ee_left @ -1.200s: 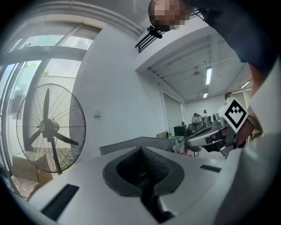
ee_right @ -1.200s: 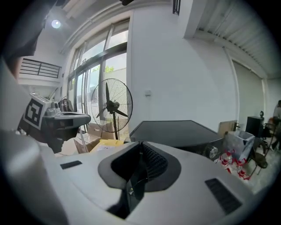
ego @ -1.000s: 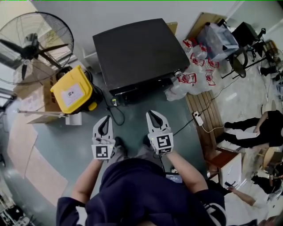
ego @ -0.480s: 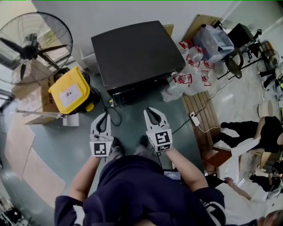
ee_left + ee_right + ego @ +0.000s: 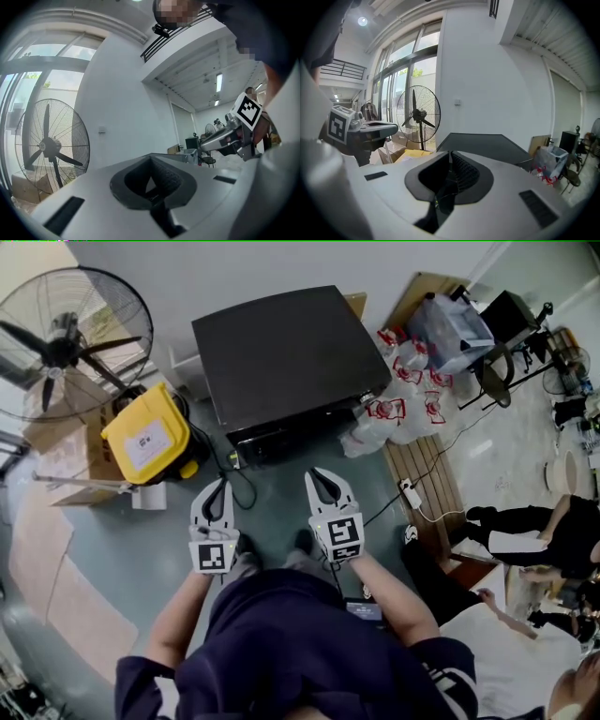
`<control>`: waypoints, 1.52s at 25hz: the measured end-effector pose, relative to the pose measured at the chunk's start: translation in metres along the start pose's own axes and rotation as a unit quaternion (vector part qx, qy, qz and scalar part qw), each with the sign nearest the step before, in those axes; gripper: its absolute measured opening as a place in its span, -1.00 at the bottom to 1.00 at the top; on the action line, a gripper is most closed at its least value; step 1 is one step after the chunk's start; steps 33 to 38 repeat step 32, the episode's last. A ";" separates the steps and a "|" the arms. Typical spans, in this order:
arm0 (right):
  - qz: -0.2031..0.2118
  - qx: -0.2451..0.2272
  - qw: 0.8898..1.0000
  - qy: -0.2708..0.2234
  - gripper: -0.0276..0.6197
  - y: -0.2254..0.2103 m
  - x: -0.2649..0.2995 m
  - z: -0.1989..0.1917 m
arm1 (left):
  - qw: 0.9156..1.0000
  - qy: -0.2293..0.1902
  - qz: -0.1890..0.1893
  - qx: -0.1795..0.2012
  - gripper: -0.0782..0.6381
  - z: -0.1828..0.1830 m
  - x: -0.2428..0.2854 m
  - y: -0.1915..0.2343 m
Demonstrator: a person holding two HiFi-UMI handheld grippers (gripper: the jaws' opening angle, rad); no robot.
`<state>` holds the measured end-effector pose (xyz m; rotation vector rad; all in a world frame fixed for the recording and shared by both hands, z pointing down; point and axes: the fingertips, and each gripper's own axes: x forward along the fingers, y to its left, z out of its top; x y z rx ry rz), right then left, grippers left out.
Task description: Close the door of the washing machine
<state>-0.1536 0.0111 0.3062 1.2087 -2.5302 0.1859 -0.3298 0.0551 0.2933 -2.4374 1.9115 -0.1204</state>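
The washing machine (image 5: 281,352) is a dark box seen from above, its front edge (image 5: 295,432) facing me; its door is hidden from this angle. In the right gripper view its dark top (image 5: 483,143) lies ahead. My left gripper (image 5: 222,482) and right gripper (image 5: 316,472) hover side by side over the floor just short of that front, touching nothing. The left gripper (image 5: 151,157) has its tips together and holds nothing. The right gripper (image 5: 450,152) is closing, its tips meeting with nothing between them.
A big floor fan (image 5: 66,338) and a yellow container (image 5: 150,437) stand left of the machine. Plastic bags (image 5: 403,399), a wooden pallet (image 5: 441,493) and a power strip (image 5: 412,488) lie to its right. People (image 5: 534,521) sit at the far right.
Both grippers stay where they were in front of the machine. The people at the right edge have shifted.
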 end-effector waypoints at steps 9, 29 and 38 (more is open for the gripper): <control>0.004 0.000 1.000 0.017 -0.82 -0.001 0.006 -0.001 | 1.000 -0.004 -0.002 0.008 -0.73 0.001 0.003 0.000; -0.002 -0.020 1.000 0.023 -0.82 -0.003 0.008 -0.006 | 1.000 0.000 0.003 0.013 -0.73 0.001 0.003 0.002; -0.002 -0.022 0.999 0.024 -0.82 -0.003 0.009 -0.008 | 1.000 0.000 0.003 0.010 -0.73 0.000 0.003 0.002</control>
